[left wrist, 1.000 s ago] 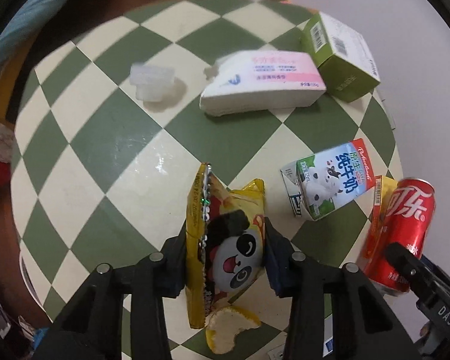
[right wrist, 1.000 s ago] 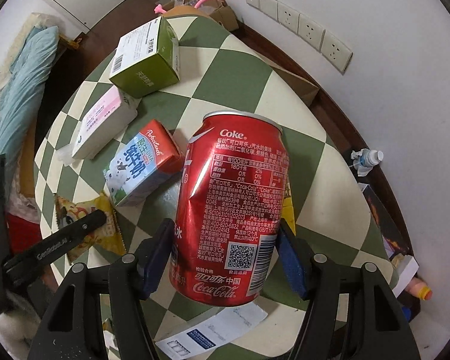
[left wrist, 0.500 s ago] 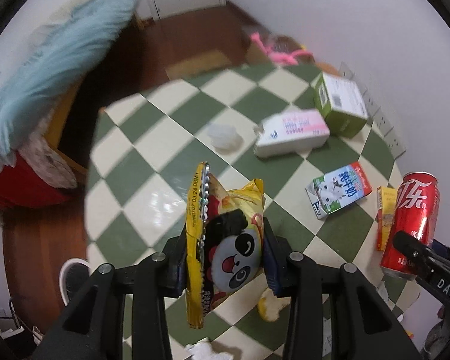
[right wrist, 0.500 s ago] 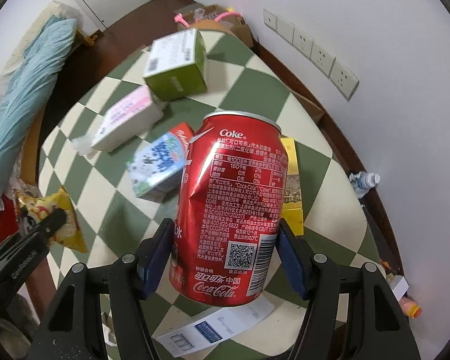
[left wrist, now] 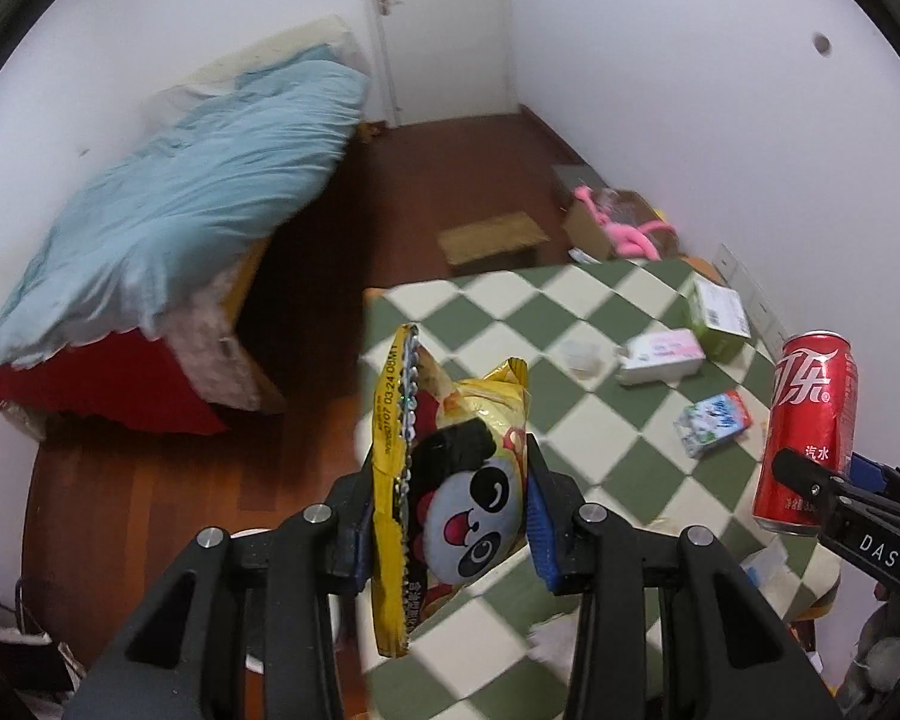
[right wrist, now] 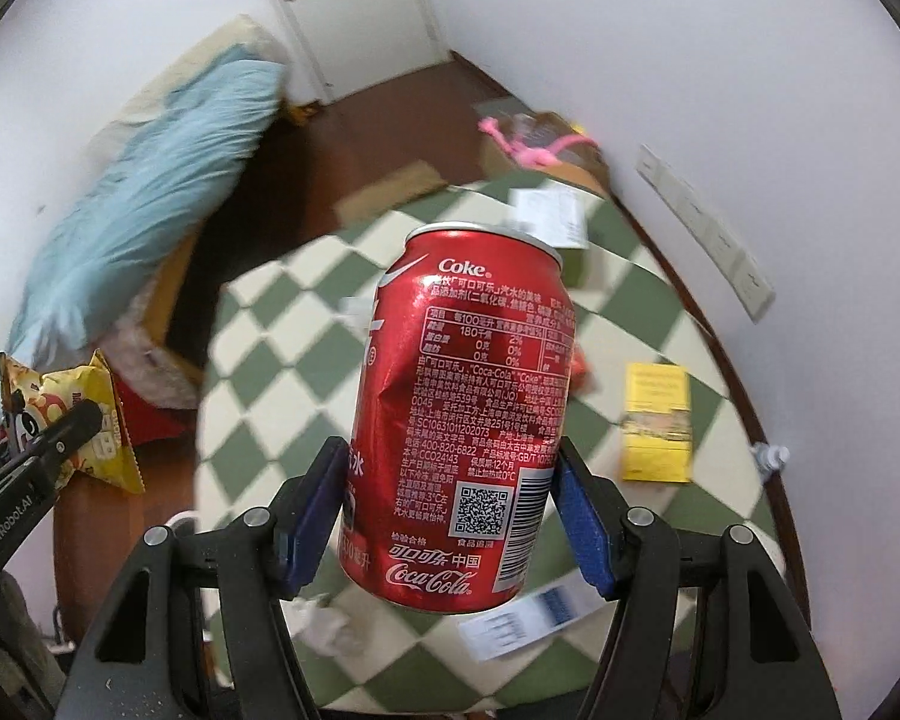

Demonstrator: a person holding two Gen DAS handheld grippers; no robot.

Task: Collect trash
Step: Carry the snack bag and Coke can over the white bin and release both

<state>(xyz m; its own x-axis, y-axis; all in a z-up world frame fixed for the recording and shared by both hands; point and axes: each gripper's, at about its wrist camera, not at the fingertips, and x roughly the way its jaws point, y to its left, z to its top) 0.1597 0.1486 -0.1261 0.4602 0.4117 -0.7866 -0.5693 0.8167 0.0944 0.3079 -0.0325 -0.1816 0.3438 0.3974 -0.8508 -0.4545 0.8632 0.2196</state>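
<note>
My right gripper [right wrist: 450,516] clamps a dented red Coca-Cola "Coke" can [right wrist: 465,414], my left gripper [left wrist: 450,516] a yellow panda snack bag [left wrist: 450,480], above the green-checked table [left wrist: 618,420].

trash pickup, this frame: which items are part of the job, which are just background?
Job:
- snack bag, clamped in left claw
- cola can, clamped in right claw
- milk carton, tissue pack, green box, yellow box, all on the checkered table

Background:
- bed with blue blanket
- door
- wall sockets
</note>
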